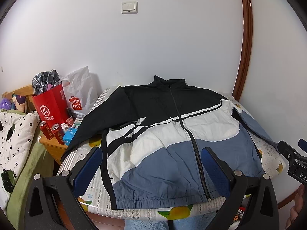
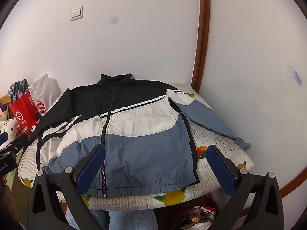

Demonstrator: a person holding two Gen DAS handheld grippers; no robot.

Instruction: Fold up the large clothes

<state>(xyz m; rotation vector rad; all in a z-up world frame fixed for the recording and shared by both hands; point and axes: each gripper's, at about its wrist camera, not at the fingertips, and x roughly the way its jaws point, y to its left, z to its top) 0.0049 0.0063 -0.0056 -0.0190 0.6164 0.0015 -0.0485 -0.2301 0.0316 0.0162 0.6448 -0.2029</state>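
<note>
A black, white and blue zip-front jacket (image 1: 168,134) lies flat, zipped, at frame centre on the lemon-print covered tabletop (image 2: 216,174). Left gripper (image 1: 151,169) and right gripper (image 2: 155,167) hover at the hem, fingers spread, grasping nothing.

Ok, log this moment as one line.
phase: pre-fold | jacket: flat on table, zipped, sleeves out | left gripper: open, empty | right gripper: open, empty
</note>
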